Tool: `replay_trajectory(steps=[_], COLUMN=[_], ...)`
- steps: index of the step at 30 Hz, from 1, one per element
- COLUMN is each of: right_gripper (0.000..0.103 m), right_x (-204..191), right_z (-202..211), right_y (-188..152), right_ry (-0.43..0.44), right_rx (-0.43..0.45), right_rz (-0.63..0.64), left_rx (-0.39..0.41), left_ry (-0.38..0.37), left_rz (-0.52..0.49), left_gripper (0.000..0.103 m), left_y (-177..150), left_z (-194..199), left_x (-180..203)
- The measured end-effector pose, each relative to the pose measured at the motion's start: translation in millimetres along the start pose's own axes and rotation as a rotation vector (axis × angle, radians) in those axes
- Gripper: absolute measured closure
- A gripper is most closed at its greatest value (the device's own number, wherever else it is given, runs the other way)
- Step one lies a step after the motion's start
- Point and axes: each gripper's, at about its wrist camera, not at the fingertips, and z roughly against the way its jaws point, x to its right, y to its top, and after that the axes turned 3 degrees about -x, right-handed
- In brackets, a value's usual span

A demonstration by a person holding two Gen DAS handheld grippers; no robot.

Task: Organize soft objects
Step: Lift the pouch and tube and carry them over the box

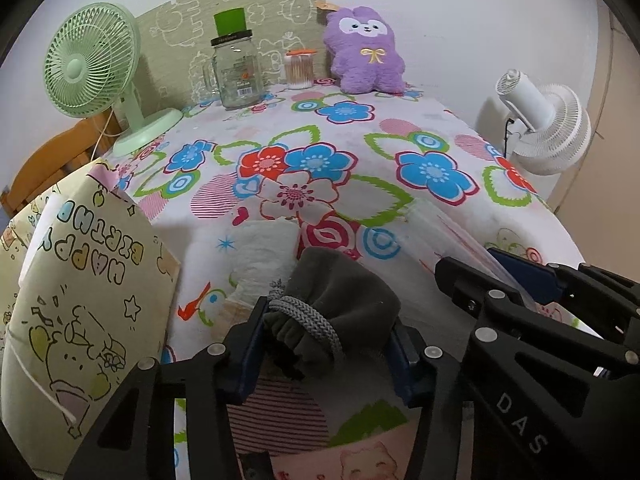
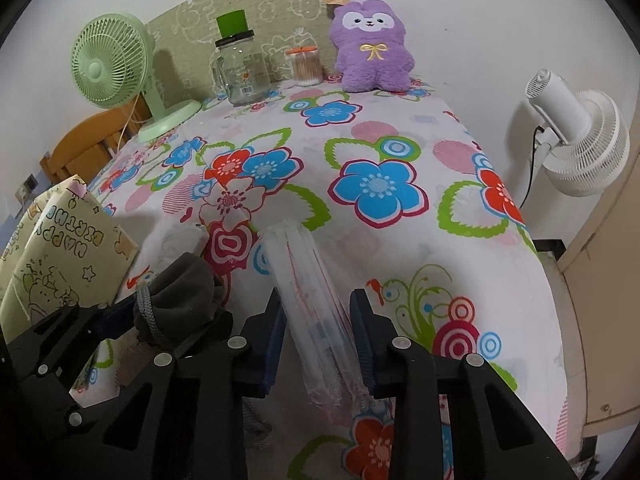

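Note:
My left gripper (image 1: 326, 344) is shut on a grey drawstring pouch (image 1: 344, 304), held just above the flowered tablecloth (image 1: 320, 152); the pouch also shows in the right wrist view (image 2: 184, 288). My right gripper (image 2: 320, 320) is shut on a clear plastic bag (image 2: 308, 276) with red print, held edge-on over the cloth; the bag also shows in the left wrist view (image 1: 452, 236). A white crumpled soft item (image 1: 264, 248) lies behind the pouch. A purple plush toy (image 1: 366, 52) sits at the far edge.
A birthday gift bag (image 1: 88, 280) stands at the left. A green fan (image 1: 92, 68), a glass jar with green lid (image 1: 236, 68) and a cotton swab box (image 1: 300, 70) stand at the back. A white fan (image 1: 548, 124) is off the table's right.

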Motion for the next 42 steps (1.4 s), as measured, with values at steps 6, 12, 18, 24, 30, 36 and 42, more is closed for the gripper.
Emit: replay_trajectory(steps=[6, 12, 18, 24, 30, 36, 42], right_gripper=[0.072, 0.074, 0.075, 0.075, 0.075, 0.074, 0.074], right_x=[0, -1, -5, -9, -14, -21, -28], right_z=[10, 23, 38, 55, 72, 91, 109], right_y=[-9, -19, -29, -35, -40, -43, -45], right_ry=[-0.002, 0.000, -0.006, -0.012, -0.015, -0.024, -0.036], right_rx=[0.003, 0.012, 0.035, 0.061, 0.086, 0.111, 0.127], right_rz=[-0.013, -0.032, -0.042, -0.045, -0.048, -0.050, -0.053], left_rx=[0.001, 0.009, 0.030, 0.055, 0.079, 0.104, 0.116], left_ry=[-0.017, -0.049, -0.061, -0.064, -0.065, -0.063, -0.066], left_rz=[-0.012, -0.035, -0.047, -0.053, -0.052, -0.050, -0.054], left_gripper=[0.051, 0.051, 0.051, 0.051, 0.051, 0.051, 0.051], left_y=[-7, -16, -23, -29, -32, -36, -38], left_z=[9, 22, 37, 53, 69, 87, 103], left_x=[5, 10, 13, 13, 11, 9, 5])
